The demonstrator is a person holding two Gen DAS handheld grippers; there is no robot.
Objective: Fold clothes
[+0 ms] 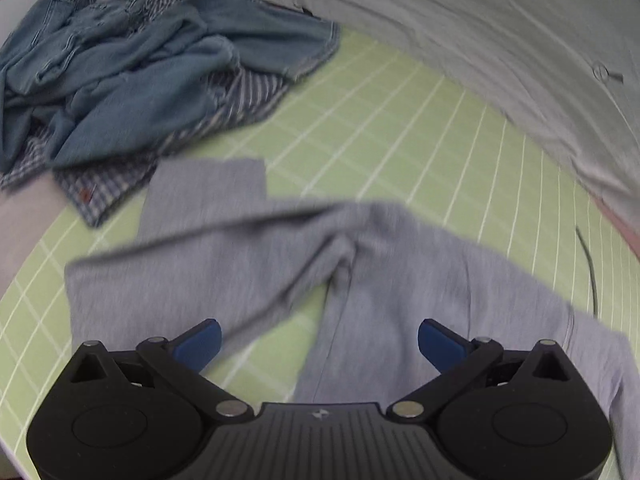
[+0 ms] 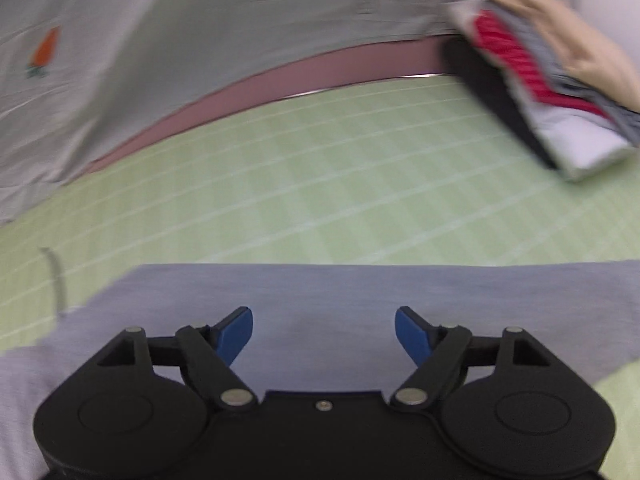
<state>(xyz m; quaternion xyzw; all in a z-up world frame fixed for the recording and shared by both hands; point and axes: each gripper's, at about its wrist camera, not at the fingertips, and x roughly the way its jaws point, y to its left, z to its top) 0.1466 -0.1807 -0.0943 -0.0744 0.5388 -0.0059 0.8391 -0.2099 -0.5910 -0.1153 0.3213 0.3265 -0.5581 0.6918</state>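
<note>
Garment under inspection: grey trousers, lying flat on the green gridded mat, filling the centre and lower half of the left wrist view with the two legs diverging toward the lower part of the frame. In the right wrist view the same grey cloth spans the lower middle of the frame, its far edge straight across the mat.

Left gripper: jaws spread wide, blue fingertips apart above the trousers, nothing between them. Right gripper: likewise wide, empty, poised over the grey cloth; contact with the fabric cannot be determined.

Upper left of the left wrist view: a heap of denim garments on top of a checked shirt, near the trousers.

Upper right of the right wrist view: a hand resting on a folded red, white and black item, blurred. A person's pale buttoned shirt occupies the top of both views.
</note>
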